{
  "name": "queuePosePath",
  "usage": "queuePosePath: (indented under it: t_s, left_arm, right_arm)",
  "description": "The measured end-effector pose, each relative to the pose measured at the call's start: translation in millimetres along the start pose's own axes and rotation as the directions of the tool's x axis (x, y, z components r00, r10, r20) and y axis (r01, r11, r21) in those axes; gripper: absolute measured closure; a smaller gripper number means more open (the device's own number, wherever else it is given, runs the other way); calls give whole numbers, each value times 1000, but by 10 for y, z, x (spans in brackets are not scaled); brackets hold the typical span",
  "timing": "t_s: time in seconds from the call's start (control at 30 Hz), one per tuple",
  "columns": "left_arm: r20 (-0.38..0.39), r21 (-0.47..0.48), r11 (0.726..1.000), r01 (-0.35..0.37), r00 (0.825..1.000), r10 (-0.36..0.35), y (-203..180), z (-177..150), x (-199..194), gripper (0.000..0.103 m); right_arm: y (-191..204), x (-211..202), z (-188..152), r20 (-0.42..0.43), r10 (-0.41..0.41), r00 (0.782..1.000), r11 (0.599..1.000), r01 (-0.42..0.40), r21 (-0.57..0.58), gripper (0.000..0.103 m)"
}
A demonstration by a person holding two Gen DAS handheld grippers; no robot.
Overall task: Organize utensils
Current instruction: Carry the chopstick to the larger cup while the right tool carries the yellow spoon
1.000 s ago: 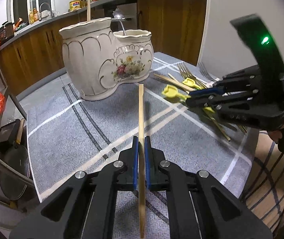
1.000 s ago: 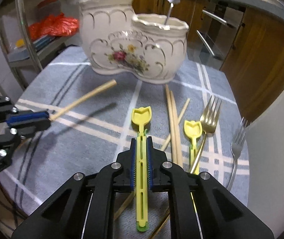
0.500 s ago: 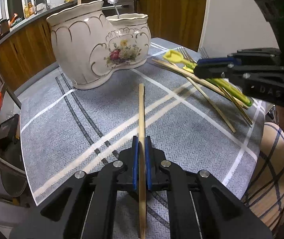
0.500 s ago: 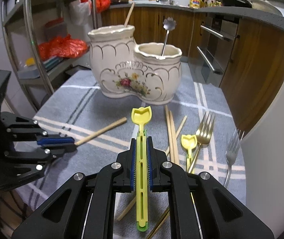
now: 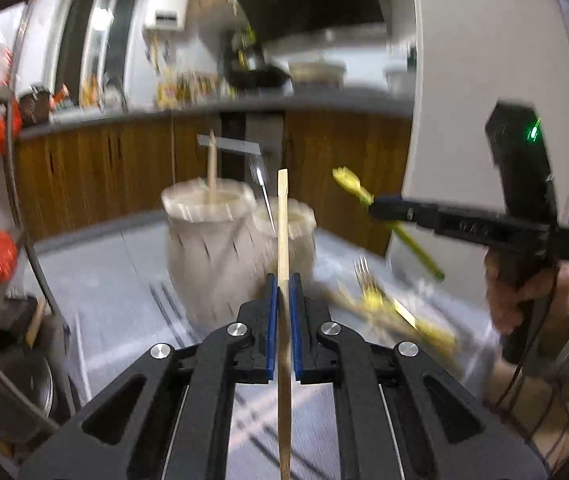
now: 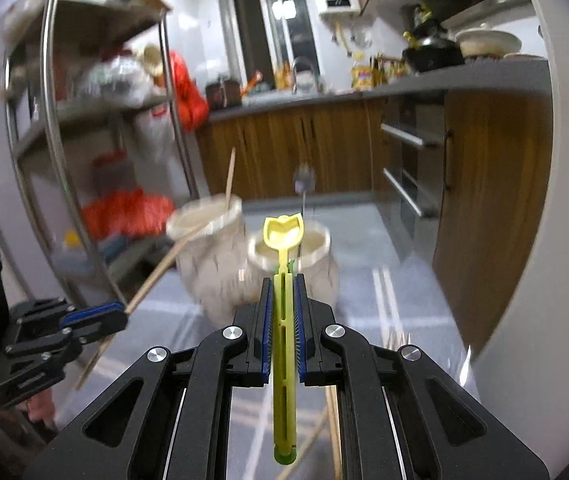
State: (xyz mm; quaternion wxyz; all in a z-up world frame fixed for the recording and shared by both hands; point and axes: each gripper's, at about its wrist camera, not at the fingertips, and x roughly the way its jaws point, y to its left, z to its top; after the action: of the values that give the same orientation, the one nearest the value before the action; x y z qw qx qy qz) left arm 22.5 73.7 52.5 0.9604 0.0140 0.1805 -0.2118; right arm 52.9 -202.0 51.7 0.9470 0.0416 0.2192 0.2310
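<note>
Standing on the grey striped cloth (image 5: 96,292), the cream twin-pot holder (image 5: 212,248) has nearer than it the left gripper (image 5: 283,292) clamped on a wooden chopstick (image 5: 282,216) and the right gripper (image 6: 283,296) clamped on a yellow spoon (image 6: 283,236), both raised.

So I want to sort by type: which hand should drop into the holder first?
Probably left: its tool grips a chopstick, and the taller cup already holds one. The right tool holds a yellow utensil.
</note>
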Motion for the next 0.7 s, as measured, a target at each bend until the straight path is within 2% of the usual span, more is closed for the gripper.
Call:
queuePosePath:
  t_s: [0.07, 0.23, 0.37, 0.47, 0.57, 0.7]
  left_arm:
    - [54, -10, 1000, -17, 998, 18, 84, 131, -2, 97]
    - [146, -77, 997, -6, 989, 18, 347, 504, 161, 97]
    - [192, -144, 989, 19, 981, 9, 567, 737, 405, 97]
    - [215, -186, 982, 26, 976, 15, 725, 849, 625, 97]
    - [226, -225, 974, 36, 974, 16, 838, 873, 809, 97]
    - [238, -270, 963, 18, 970, 49, 902, 848, 1018, 97]
  right_arm:
    - [10, 39, 145, 58, 6, 998, 1000, -6, -4, 93]
    - [-30, 202, 419, 152, 42, 987, 999, -46, 26, 93]
    - [-138, 484, 581, 175, 61, 983, 994, -75, 77, 93]
    - [-299, 672, 644, 191, 57, 980, 982, -90, 165, 93]
    - [-444, 884, 646, 191, 44, 981, 964, -92, 250, 93]
    - [-445, 1148, 616, 167, 24, 986, 965, -67, 255, 93]
